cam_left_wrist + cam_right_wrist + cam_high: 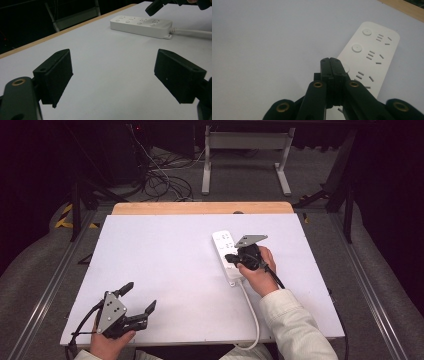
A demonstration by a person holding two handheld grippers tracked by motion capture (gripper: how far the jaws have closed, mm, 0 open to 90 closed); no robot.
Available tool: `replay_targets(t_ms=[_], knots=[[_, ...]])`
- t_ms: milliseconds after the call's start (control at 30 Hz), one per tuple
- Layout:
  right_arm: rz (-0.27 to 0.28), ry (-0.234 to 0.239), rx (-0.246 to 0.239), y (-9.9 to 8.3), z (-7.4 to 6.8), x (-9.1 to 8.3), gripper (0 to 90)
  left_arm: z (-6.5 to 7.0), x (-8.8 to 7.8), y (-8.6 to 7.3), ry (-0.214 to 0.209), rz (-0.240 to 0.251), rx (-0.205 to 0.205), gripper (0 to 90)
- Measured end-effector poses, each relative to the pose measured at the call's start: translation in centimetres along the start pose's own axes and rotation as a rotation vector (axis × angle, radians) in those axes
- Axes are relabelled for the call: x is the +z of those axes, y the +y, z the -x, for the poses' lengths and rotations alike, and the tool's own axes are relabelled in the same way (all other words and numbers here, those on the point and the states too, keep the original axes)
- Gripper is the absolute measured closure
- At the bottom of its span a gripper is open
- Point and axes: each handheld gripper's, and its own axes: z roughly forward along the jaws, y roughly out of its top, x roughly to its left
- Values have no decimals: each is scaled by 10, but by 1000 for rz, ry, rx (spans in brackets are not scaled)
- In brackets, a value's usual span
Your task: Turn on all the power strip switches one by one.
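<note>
High view: nearest the camera, left gripper (138, 302) held low at the near edge of the white rectangular table board (165, 270), well apart from the long white plastic power strip (225, 251), jaws spread wide on nothing, likely parked out of the way. Right gripper (231, 258) lowered onto that strip's near half, jaws pressed together into one blunt tip, probably to push a switch button rather than to grasp. White cord (252, 312) trailed from the strip's near end toward the table's near edge.

Left gripper view: two black jaws wide apart in the foreground, bare table between them, nothing touched. Power strip (141, 25) lay flat beyond them, right gripper (153, 7) hanging above its far end.

Right gripper view: closed right gripper (332, 65) pointed down at the power strip (372, 56), its tip over the round button (347, 68) of the third socket; contact not clear. Nothing clamped between the pads.
</note>
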Motion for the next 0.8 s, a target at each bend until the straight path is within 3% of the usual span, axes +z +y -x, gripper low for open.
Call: replay_targets(t_ms=[433, 800], knots=[[-4, -11, 3, 16, 5, 5, 900, 0, 0, 0, -4, -6, -8, 153], [-43, -23, 41, 12, 18, 24, 900, -1, 1, -1, 0, -11, -4, 154]])
